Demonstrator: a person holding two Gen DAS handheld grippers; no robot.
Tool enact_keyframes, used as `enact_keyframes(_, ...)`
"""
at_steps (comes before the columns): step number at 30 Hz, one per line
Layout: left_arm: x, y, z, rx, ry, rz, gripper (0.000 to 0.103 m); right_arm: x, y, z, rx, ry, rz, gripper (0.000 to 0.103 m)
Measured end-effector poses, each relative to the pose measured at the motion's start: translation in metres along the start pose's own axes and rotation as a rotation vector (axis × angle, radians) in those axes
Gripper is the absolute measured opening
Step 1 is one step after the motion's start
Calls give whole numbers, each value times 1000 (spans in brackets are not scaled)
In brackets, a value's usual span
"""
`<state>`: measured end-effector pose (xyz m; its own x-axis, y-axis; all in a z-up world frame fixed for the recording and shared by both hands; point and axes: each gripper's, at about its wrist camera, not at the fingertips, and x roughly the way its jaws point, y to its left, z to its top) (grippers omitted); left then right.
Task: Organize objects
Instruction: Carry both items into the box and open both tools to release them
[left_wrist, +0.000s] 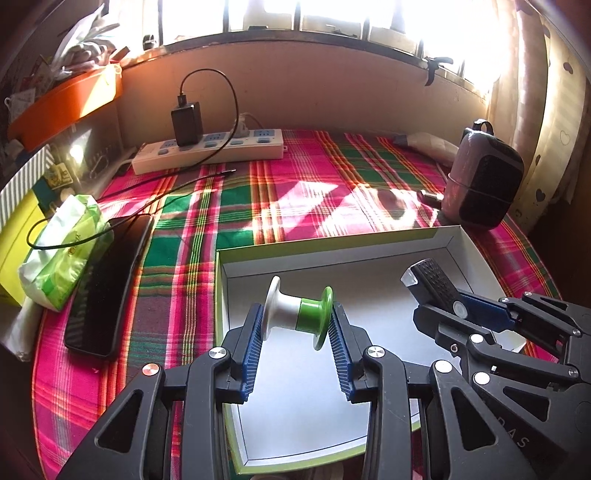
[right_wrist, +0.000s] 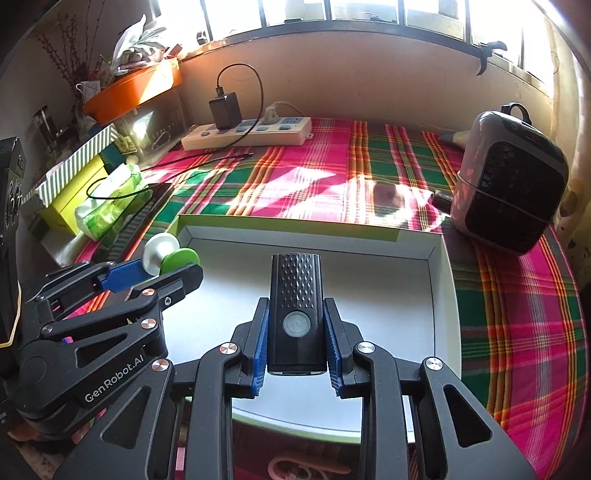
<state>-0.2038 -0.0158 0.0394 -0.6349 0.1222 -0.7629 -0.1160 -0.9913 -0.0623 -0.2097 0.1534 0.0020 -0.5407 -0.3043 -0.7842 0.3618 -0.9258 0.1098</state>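
Your left tool (left_wrist: 297, 332) clamps the spool (left_wrist: 298, 313) by its flanges; your right tool (right_wrist: 296, 343) grips the black light (right_wrist: 295, 302) mid-body. Both hang over the box (right_wrist: 439, 295). Rigid, light, slick plastic: keep pads flat.

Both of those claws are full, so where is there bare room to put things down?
The white box is empty inside. The plaid cloth is bare between the box, the power strip and the heater. The left edge is crowded: phone, tissue pack, cable.
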Motion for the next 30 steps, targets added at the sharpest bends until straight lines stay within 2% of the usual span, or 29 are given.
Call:
enact_keyframes(4, 8, -3, 4, 16, -10, 14, 33, 10, -4, 5, 7, 12, -6, 28)
enact_keyframes(7, 20, -2, 8, 14, 20, 20, 33, 16, -7, 7, 6, 16, -28, 28)
enact_keyframes(17, 40, 1, 11, 15, 50, 32, 33, 31, -12, 14, 8, 34, -53, 28)
enact_keyframes(30, 47, -2, 15, 24, 64, 39, 33, 39, -18, 14, 24, 41, -74, 28)
